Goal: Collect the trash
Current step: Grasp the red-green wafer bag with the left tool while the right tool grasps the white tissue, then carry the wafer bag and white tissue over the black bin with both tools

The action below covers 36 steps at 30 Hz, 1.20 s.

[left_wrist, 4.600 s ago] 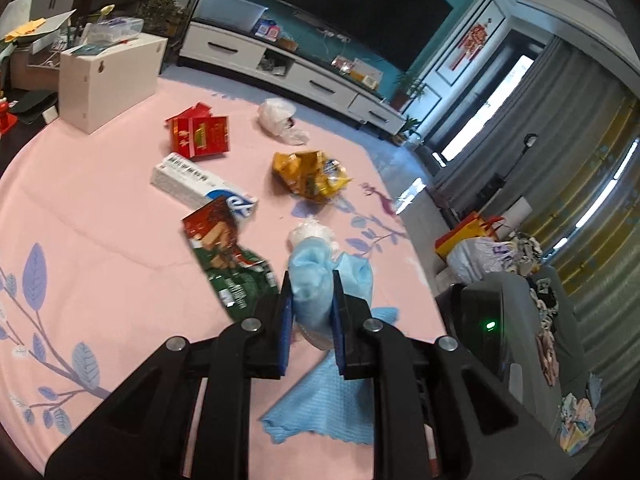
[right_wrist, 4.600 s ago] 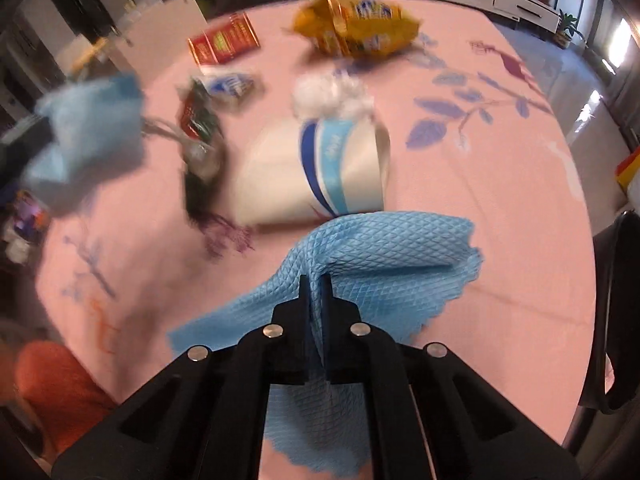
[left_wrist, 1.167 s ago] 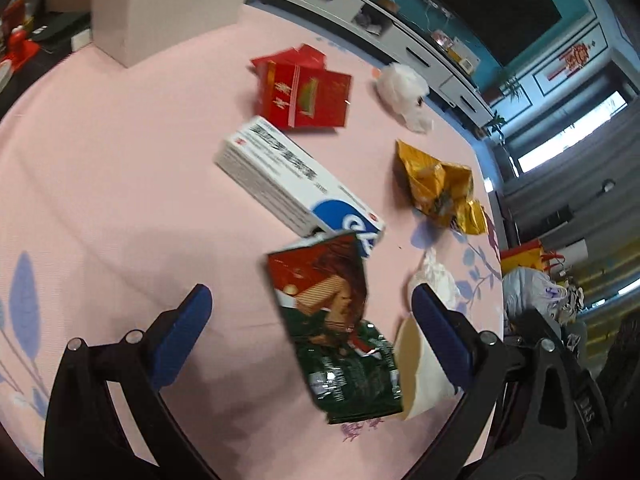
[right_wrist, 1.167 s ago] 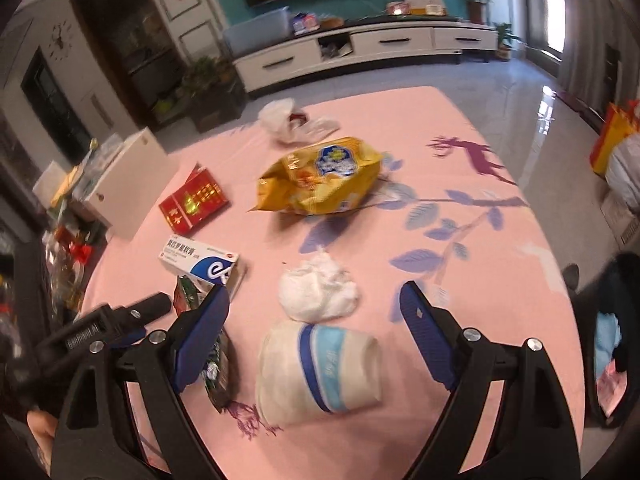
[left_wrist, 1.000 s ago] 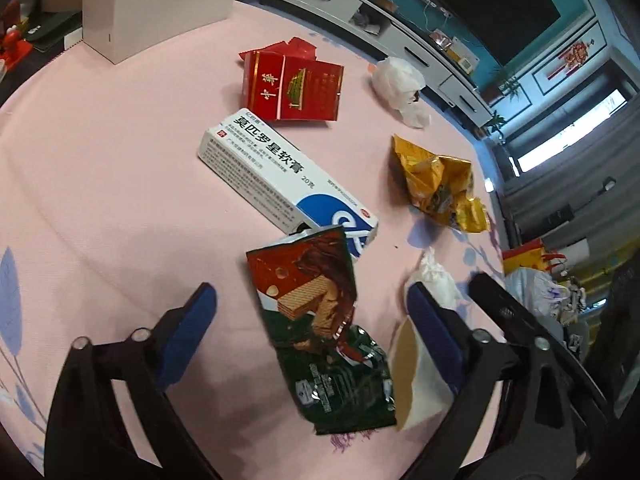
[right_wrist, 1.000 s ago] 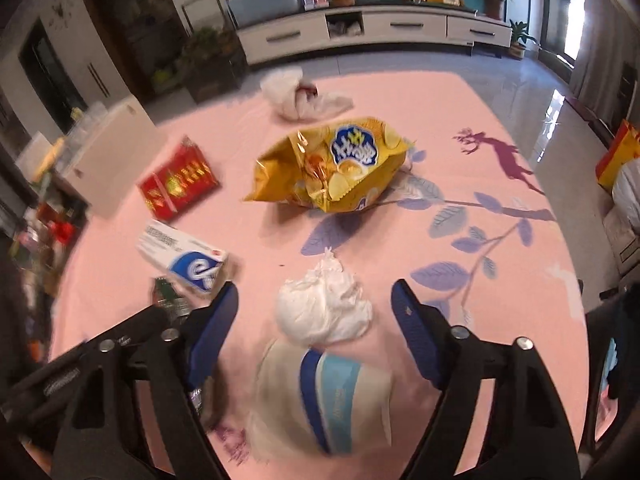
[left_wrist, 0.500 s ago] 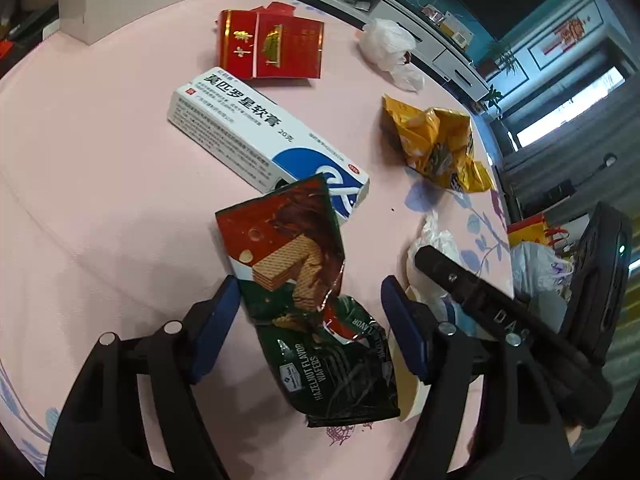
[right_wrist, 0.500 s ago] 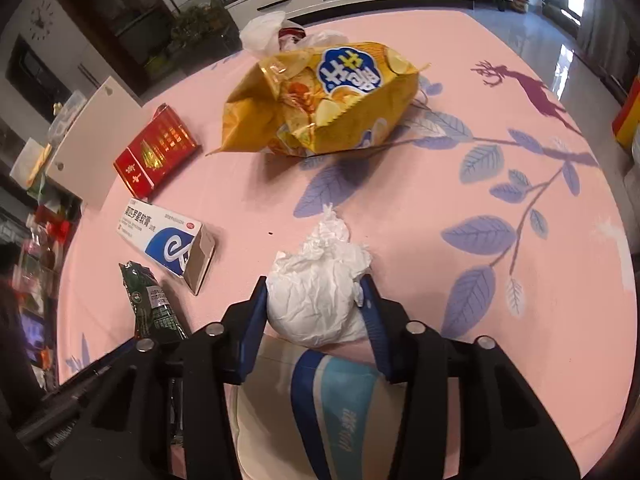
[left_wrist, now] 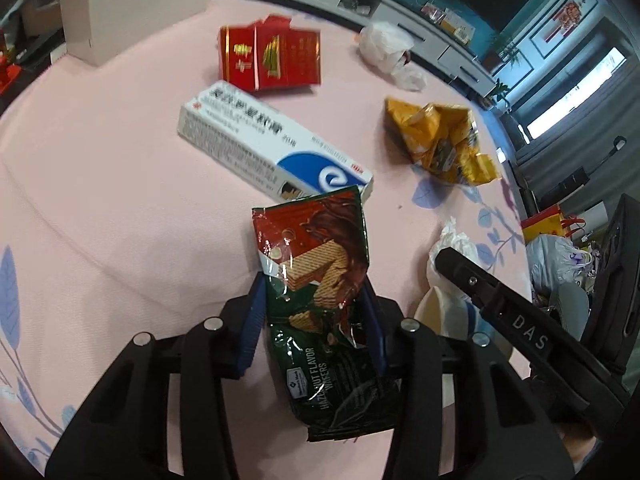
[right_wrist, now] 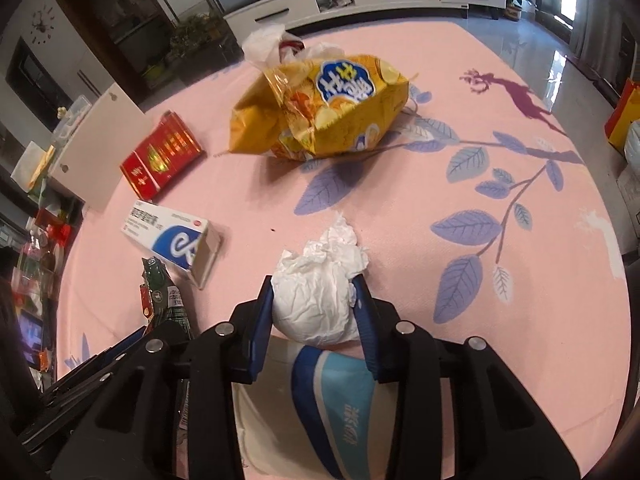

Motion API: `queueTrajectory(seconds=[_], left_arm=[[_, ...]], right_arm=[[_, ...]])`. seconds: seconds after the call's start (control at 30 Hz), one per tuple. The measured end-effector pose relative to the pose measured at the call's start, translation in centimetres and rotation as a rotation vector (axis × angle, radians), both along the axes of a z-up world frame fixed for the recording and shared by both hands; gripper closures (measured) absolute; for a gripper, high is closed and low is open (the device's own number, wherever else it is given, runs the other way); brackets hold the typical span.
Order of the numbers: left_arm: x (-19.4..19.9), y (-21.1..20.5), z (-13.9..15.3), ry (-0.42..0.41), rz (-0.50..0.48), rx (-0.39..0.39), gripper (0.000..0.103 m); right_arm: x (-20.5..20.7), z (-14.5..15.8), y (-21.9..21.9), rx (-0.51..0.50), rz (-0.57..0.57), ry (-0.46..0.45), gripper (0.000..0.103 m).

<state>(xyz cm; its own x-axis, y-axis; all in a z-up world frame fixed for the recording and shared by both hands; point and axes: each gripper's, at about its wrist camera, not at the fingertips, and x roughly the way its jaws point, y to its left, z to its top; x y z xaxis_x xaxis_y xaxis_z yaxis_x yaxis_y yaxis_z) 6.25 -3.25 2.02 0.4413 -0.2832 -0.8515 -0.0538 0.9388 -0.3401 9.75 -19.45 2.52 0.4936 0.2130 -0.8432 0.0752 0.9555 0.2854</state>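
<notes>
A green and brown wafer wrapper (left_wrist: 316, 264) lies on the pink tablecloth (left_wrist: 100, 200). My left gripper (left_wrist: 312, 280) straddles it, jaws closing, blue pads touching both its edges. A crumpled white tissue ball (right_wrist: 316, 300) sits between the pads of my right gripper (right_wrist: 313, 280), whose jaws are closing and press its sides. A tipped paper cup (right_wrist: 320, 408) with blue bands lies just under the right gripper. One right gripper finger (left_wrist: 500, 312) shows at the right of the left wrist view, beside the tissue (left_wrist: 448, 248).
Further out lie a white and blue medicine box (left_wrist: 272, 144), a red cigarette pack (left_wrist: 272, 60), a yellow chip bag (right_wrist: 320, 108) and a white plastic bag (left_wrist: 384, 44). A white box (left_wrist: 132, 4) stands at the table's far left edge.
Both grippers dropped closer to the table and their jaws narrowed from wide open. The left now hugs the wafer wrapper, the right the tissue ball.
</notes>
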Motion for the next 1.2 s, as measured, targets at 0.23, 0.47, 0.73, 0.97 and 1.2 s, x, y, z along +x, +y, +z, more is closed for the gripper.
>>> queueTrajectory(seconds=[0.23,0.47,0.73,0.97,1.2], left_arm=[[-1.4,0.7,3.0,-0.094,0.002,-0.005,0.058],[-2.3,1.2,4.6,-0.141,0.004,-0.008,0.058],[-2.7,2.3,6.3,-0.187,0.022,-0.034,0.058],[-2.6,4.3,7.0,-0.204,0.077,-0.054,0.058],[-2.5,7.6,8.1,-0.241,0.159,-0.036,0.058]], right_arm=[[-1.0,2.2,0.1,-0.021,-0.006,-0.075,0.064],[-2.0,3.9,0.9,-0.055,0.011,-0.129,0.064],[-2.7,4.8,2.1,-0.058,0.053,-0.150,0.064],[-2.7,4.8,2.1,-0.068,0.048,-0.148,0.064],[-3.2,5.7,1.7,-0.068,0.036,-0.174,0.064]])
